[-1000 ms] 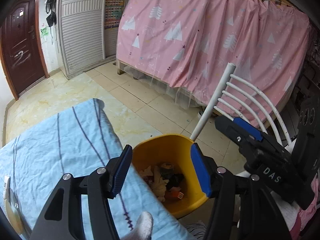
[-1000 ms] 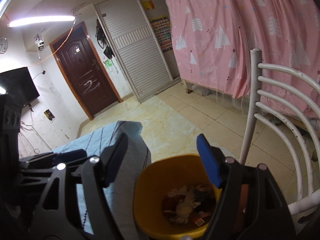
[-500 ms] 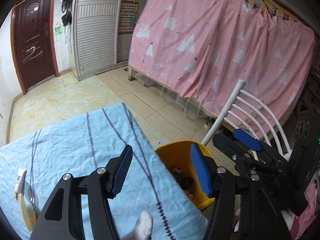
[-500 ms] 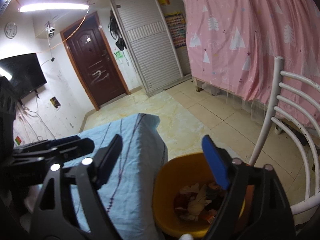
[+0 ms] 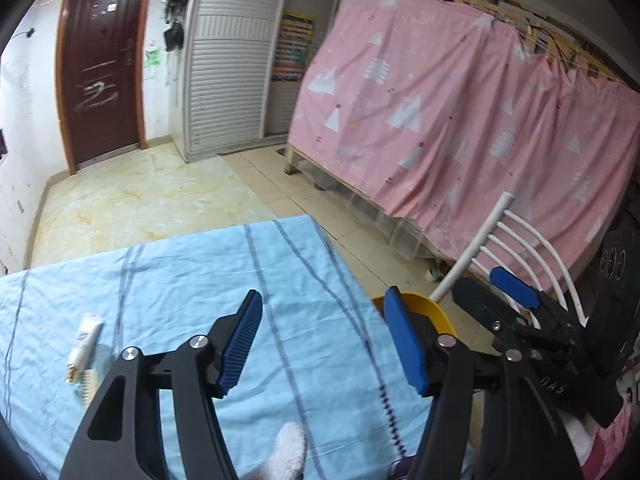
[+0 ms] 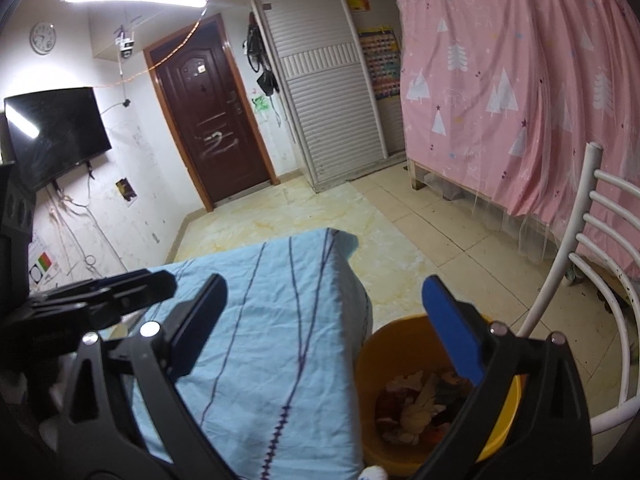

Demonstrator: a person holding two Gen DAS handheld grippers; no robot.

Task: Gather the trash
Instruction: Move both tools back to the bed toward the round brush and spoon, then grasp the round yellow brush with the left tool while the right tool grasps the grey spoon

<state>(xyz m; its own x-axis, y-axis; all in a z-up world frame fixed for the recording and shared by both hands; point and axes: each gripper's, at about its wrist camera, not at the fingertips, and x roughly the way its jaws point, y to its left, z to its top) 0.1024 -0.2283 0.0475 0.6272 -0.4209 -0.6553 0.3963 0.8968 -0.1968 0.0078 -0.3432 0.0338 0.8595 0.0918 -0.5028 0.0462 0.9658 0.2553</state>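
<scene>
Left gripper (image 5: 324,336) hung over the table (image 5: 180,280), jaws opening, nothing between them. Right gripper (image 6: 324,328) was spread wide and still opening, also empty; it sat over the table's right edge and the bin (image 6: 372,360). The yellow bin stood on the floor just right of the table, touching or nearly touching the hanging cloth, can't tell which. Trash (image 6: 416,404) lay in a heap inside it: crumpled paper and wrappers, single pieces too jumbled to name, part of the heap hidden behind the right finger. In the left view only a slice of the bin rim showed behind the right blue pad. On the table's left side lay a small white tube (image 5: 85,339), with something brush-like below it, cut off by the gripper arm. A white chair (image 6: 580,280) stood right of the bin, its seat mostly out of frame. A white fuzzy bit at the bottom edge of the left view was unclear.
</scene>
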